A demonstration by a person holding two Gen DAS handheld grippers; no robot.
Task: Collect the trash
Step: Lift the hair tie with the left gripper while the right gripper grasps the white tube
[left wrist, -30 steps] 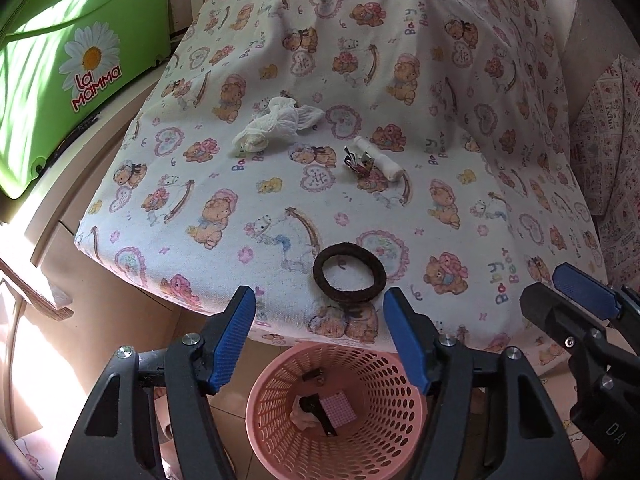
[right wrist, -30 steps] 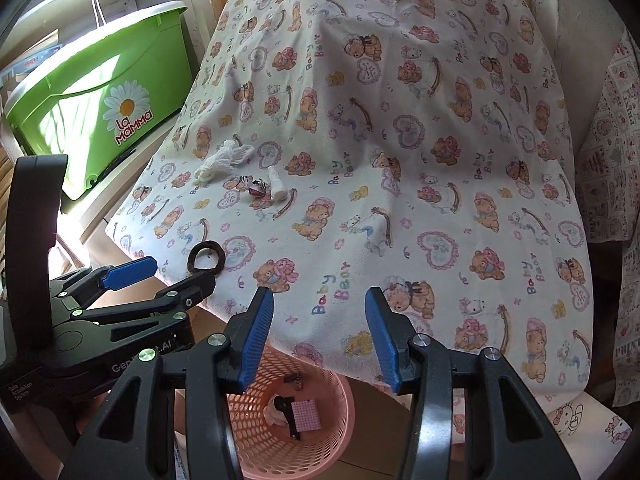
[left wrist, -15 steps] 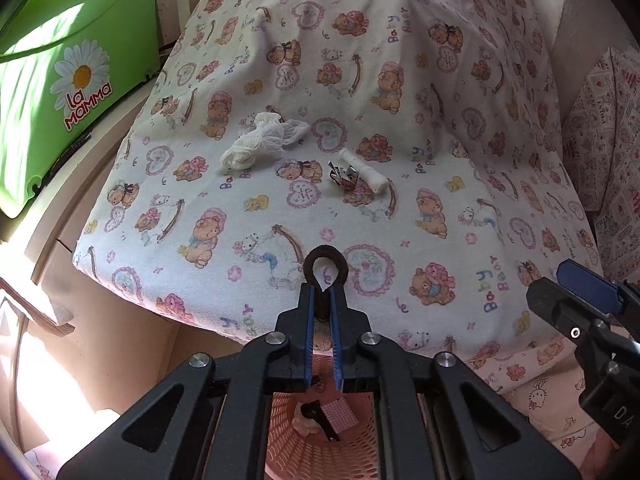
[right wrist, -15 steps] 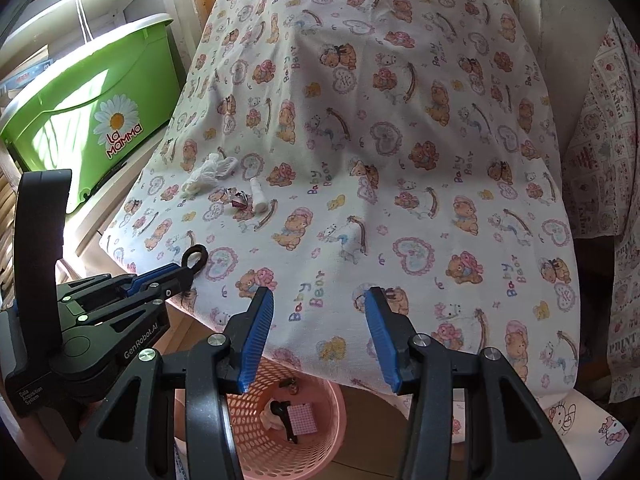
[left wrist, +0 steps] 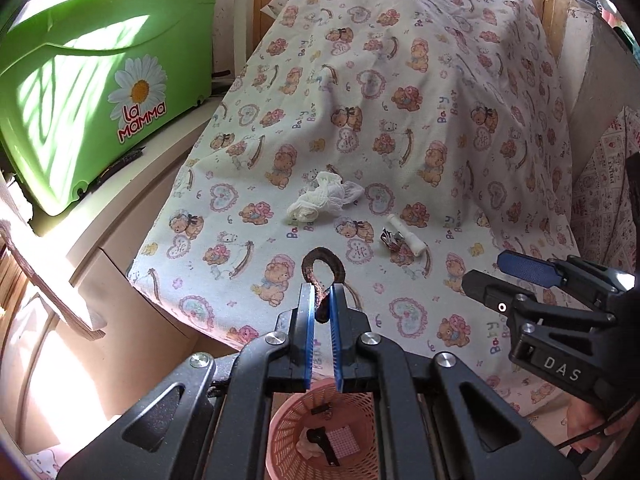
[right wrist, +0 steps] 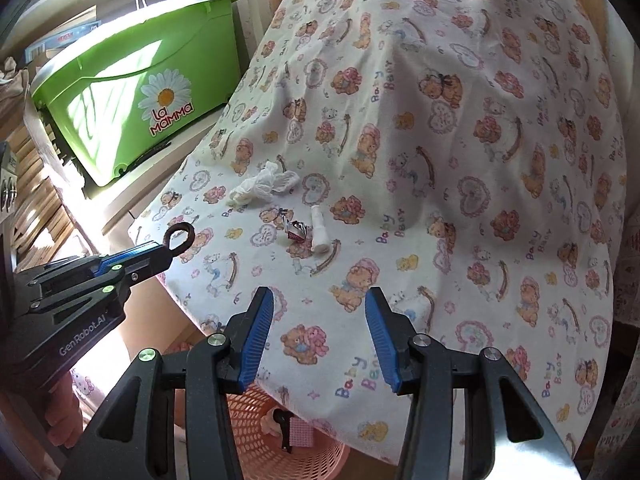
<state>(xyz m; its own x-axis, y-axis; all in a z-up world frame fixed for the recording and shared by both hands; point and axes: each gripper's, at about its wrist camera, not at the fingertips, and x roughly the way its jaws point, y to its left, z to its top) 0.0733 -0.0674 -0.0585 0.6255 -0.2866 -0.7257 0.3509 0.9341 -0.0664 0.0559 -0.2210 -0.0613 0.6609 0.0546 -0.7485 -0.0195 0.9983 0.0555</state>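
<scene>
Above the pink basket [left wrist: 320, 432], left hand-held gripper [left wrist: 321, 320] clenches the brown ring [left wrist: 322, 270] for dropping; right hand-held gripper [right wrist: 318, 336] waits released.

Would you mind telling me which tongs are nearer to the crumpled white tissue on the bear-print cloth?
Left. The left tongs, shut on the brown hair tie, sit just short of the crumpled white tissue; the right tongs hang open, farther back and to its right.
</scene>
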